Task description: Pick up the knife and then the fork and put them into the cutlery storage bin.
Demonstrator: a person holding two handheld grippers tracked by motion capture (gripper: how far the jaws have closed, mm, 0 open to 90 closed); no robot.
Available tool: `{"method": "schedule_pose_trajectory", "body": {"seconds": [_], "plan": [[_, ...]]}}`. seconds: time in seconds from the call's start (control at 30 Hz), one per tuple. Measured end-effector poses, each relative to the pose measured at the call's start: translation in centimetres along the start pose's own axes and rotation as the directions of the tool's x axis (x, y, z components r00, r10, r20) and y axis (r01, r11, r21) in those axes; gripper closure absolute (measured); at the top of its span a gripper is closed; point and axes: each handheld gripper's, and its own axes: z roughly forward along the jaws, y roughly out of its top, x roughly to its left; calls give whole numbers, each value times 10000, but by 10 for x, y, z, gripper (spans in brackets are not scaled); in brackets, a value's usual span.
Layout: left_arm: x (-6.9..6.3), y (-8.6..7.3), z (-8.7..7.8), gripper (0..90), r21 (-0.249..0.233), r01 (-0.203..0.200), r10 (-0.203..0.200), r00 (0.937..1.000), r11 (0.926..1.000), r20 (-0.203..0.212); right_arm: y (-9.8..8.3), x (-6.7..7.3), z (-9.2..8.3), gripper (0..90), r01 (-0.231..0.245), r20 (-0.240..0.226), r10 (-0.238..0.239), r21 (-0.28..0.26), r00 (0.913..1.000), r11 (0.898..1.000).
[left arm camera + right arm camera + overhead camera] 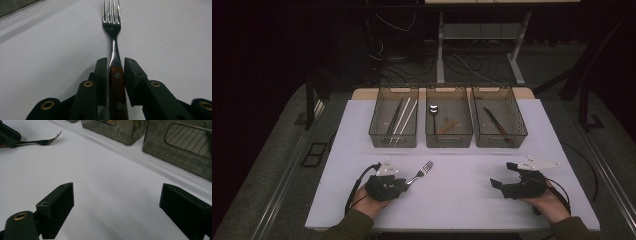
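Left gripper view looks down a fork (113, 45) with a wooden handle, and the two black jaws sit on each side of that handle, so close that they look to be pinching it. So the left hand-held gripper (404, 183) is shut tight on the fork, near the front left part of the white counter (462, 165). I think the step now is the grab, and it looks just done. The fork seems to lie flat on the counter, with its prongs pointing away toward three see-through bins. The left bin (394, 123) holds long thin sticks, the middle bin (449, 123) holds a spoon, and the right bin (499, 123) holds a knife. I can't tell which bin the fork goes in. The next move needs a slow lift, keeping the fork level so it does not slip or swing. The right hand-held gripper (501, 184) rests well apart at the right, jaws wide, holding nothing. I see no words or labels anywhere.
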Motion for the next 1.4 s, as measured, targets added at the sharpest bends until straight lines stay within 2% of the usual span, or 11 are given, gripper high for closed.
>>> {"method": "schedule_pose_trajectory", "body": {"seconds": [0.13, 0.23, 0.4, 0.57, 0.77, 0.87, 0.93, 1.03, 1.17, 1.27, 1.4], "plan": [[-6, 1, 1, 725, 174, -426, 432, 9983, 9989, -400, 0, 0, 0, 125, 12, -5, -12, -12, 10000, 10000], [-6, 2, 1, 764, 208, -391, 399, 9985, 9990, -386, 0, 0, 0, 125, 13, -25, -13, -12, 10000, 10000], [-7, 4, 1, 770, 333, -435, 448, 9982, 9985, -405, 0, 1, 0, 125, 41, -112, -41, 30, 9999, 10000], [-6, 7, -1, 770, 381, -368, 383, 9985, 9986, -393, 1, 0, 0, 125, -399, -369, 396, -77, 9985, 9992], [-4, 12, -11, 770, -429, -31, 20, 9997, 9991, -249, 5, -1, 1, 125, -360, -518, 360, 4, 9980, 9994], [-5, 15, -13, 770, -684, 4, -13, 9999, 9977, -133, 10, 0, 2, 125, -580, -750, 576, -33, 9955, 9983], [-6, 18, -14, 770, -819, -23, 18, 10000, 9966, -58, 14, 2, 3, 125, -607, -730, 605, -11, 9955, 9982], [-8, 24, -15, 770, -1110, -28, 36, 10000, 9938, 63, 22, 6, 5, 125, -322, -629, 318, -57, 9975, 9995], [-10, 33, -15, 770, -1494, -51, 80, 9998, 9888, 186, 34, 9, 10, 127, -328, -1284, 298, -216, 9913, 9992], [-12, 39, -13, 770, -1654, -99, 149, 9995, 9862, 291, 41, 13, 15, 145, -140, -1444, 82, -393, 9895, 9991], [-18, 47, -10, 769, -1828, -173, 252, 9988, 9830, 411, 50, 18, 25, 148, -208, -1849, 110, -507, 9827, 9985]]}}
